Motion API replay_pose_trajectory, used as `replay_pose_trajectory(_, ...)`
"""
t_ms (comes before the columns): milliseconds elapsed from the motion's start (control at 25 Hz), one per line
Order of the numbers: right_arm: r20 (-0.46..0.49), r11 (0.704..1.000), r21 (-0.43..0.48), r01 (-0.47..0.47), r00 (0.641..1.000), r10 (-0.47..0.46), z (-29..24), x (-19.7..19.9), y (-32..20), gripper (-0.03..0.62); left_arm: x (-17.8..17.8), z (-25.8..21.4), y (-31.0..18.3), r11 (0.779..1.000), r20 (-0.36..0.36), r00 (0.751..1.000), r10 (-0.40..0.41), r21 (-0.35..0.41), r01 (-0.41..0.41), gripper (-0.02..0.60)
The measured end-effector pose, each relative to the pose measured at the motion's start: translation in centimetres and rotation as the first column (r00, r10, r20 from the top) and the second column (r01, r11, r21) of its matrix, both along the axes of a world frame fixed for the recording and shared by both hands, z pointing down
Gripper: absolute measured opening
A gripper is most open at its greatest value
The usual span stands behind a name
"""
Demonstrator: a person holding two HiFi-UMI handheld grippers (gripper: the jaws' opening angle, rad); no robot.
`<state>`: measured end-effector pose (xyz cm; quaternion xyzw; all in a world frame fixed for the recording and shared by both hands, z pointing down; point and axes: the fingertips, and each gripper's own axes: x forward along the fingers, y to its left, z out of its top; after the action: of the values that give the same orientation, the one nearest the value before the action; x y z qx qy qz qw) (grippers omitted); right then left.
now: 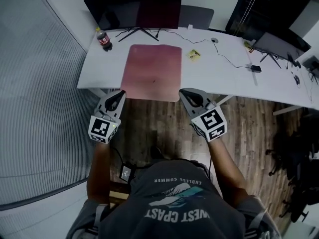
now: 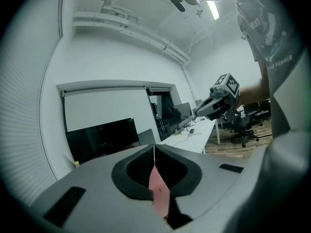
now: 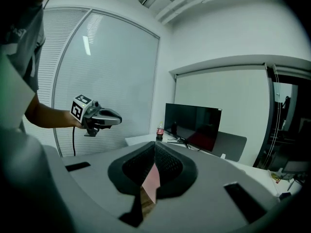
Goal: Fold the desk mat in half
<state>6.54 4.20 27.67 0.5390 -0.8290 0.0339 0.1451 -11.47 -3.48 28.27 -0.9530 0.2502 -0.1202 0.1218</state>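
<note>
A pink desk mat (image 1: pixel 152 71) lies flat on the white desk (image 1: pixel 219 73), its near edge hanging a little over the desk's front. My left gripper (image 1: pixel 121 94) is shut on the mat's near left corner, and my right gripper (image 1: pixel 182 92) is shut on the near right corner. In the left gripper view the jaws meet at the tips (image 2: pixel 154 147) with the pink mat (image 2: pixel 159 193) pinched between them; the right gripper (image 2: pixel 196 112) shows beyond. The right gripper view has the same closed jaws (image 3: pixel 154 143) on the mat (image 3: pixel 152 181), with the left gripper (image 3: pixel 119 120) off to the left.
A dark monitor (image 1: pixel 134 9) stands at the desk's back, a cola bottle (image 1: pixel 103 39) to the left of the mat. A yellow note (image 1: pixel 194 55) and a cable lie to the right of the mat. A second monitor (image 1: pixel 281 45) sits far right. Wooden floor lies below.
</note>
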Motion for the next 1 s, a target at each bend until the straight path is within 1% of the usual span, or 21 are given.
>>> replay_pose_trajectory(120, -0.013, 1.0, -0.011, -0.016, 1.0, 0.016, 0.6, -1.1, -1.0, 0.026, -1.3, 0.6, -1.6, 1.0, 0.006, 1.0, 0.019, 0.002, -0.019, 0.021)
replay_pose_trajectory(240, -0.026, 0.999, -0.028, -0.023, 0.999, 0.022, 1.3, -1.9, -1.9, 0.026, -2.2, 1.5, -3.0, 0.999, 0.027, 0.999, 0.032, 0.015, -0.033, 0.021)
replay_pose_trajectory(440, -0.081, 0.998, -0.049, -0.04, 0.996, 0.036, 3.3, -2.0, -3.0, 0.026, -3.0, 3.8, -4.5, 0.998, 0.099, 0.994, 0.044, 0.031, -0.048, 0.021)
replay_pose_trajectory(560, -0.105, 0.997, -0.068, -0.047, 0.994, 0.04, 5.0, -1.9, -3.9, 0.026, -3.2, 5.8, -5.5, 0.997, 0.164, 0.985, 0.05, 0.052, -0.059, 0.021)
replay_pose_trajectory(640, -0.135, 0.996, -0.081, -0.05, 0.99, 0.038, 6.7, -1.6, -4.5, 0.026, -3.4, 7.7, -6.1, 0.995, 0.23, 0.972, 0.05, 0.067, -0.067, 0.021)
replay_pose_trajectory(800, -0.235, 0.993, -0.112, -0.045, 0.972, 0.017, 11.3, -1.1, -5.7, 0.028, -4.2, 12.2, -7.6, 0.992, 0.371, 0.928, 0.045, 0.093, -0.085, 0.021)
replay_pose_trajectory(1000, -0.353, 0.987, -0.162, -0.017, 0.935, -0.041, 17.6, -0.8, -6.8, 0.029, -4.8, 17.8, -9.2, 0.994, 0.487, 0.873, 0.041, 0.071, -0.086, 0.023)
